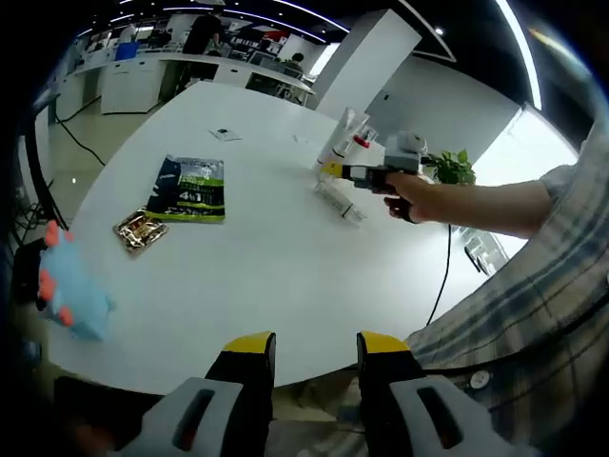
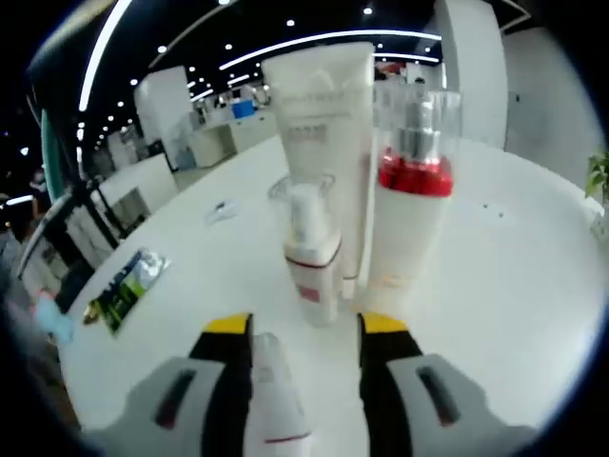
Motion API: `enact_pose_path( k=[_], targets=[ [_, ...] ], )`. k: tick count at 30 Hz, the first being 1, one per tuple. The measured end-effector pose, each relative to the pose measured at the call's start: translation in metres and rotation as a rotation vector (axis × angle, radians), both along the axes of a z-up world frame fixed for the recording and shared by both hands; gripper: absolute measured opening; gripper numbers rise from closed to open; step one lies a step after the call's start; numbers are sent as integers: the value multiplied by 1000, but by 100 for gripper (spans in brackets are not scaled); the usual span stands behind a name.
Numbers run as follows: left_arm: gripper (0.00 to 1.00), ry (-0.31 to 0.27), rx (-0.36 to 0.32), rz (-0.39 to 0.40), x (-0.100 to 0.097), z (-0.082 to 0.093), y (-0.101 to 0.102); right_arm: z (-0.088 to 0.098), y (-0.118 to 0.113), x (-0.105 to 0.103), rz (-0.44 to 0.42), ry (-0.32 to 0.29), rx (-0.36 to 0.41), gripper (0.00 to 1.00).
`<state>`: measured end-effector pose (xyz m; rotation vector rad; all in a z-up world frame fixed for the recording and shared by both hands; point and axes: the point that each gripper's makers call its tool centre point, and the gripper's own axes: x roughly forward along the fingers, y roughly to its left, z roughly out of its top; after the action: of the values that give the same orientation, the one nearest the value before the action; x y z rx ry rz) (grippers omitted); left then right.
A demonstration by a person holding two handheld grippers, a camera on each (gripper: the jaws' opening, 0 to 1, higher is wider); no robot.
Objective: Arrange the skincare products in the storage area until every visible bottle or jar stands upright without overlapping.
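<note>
White tabletop (image 2: pixel 495 286), round and glossy, carrying the skincare lot. Nearest, in the right gripper view: the right gripper (image 2: pixel 304 328), yellow-tipped jaws apart, with a small bottle (image 2: pixel 271 400) lying flat between them; whether the jaws touch it cannot be told. Just beyond: a short pump bottle (image 2: pixel 312 257) with a clear cap, upright; beside it a red-collared pump bottle (image 2: pixel 411 200), upright; behind both a tall white tube (image 2: pixel 319 124), standing on its cap end. The three stand close, and the short bottle hides part of the tube. In the left gripper view: the left gripper (image 1: pixel 316 347) low at the table edge, jaws apart and empty; farther out a person's hand (image 1: pixel 419 195) holding the other tool at the bottle group. Off to the side, well apart: a green-and-black packet (image 1: pixel 190 188), a gold-wrapped packet (image 1: pixel 141 230), a blue plush toy (image 1: pixel 71 286). Status, by judgement: three items upright, one lying flat, so mostly done; raising the flat bottle remains.
</note>
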<state>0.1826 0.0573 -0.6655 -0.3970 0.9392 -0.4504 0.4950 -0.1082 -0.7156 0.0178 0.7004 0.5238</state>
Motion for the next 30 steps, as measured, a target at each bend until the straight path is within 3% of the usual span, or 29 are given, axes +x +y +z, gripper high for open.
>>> enact_pose_path(
  k=[6,10,15,18,20,23,24,25,30],
  targets=[
    [35,-23,-17,-17,14,2,-4,-12,4,-35,173,50,-39,55],
    [35,-33,-34,-20,19,4,-6,-21,-3,-52,215,84,-90,48],
    [35,-56,-59,-11,24,8,-7,-28,-7,-59,241,105,-134,40],
    [35,-63,-66,-7,25,8,-3,-34,-4,-64,252,152,-144,34],
    [35,-64,-66,2,26,7,2,-35,-3,-59,263,125,-162,33],
    [35,-64,-74,13,28,6,7,-38,-3,-61,273,139,-191,27],
    [35,-66,-75,15,29,5,9,-40,-8,-60,298,118,-260,22],
    [35,-68,-76,16,31,5,10,-42,-8,-62,325,116,-279,20],
    [35,-79,-89,27,36,6,14,-41,-3,-71,315,154,-253,18]
  ],
)
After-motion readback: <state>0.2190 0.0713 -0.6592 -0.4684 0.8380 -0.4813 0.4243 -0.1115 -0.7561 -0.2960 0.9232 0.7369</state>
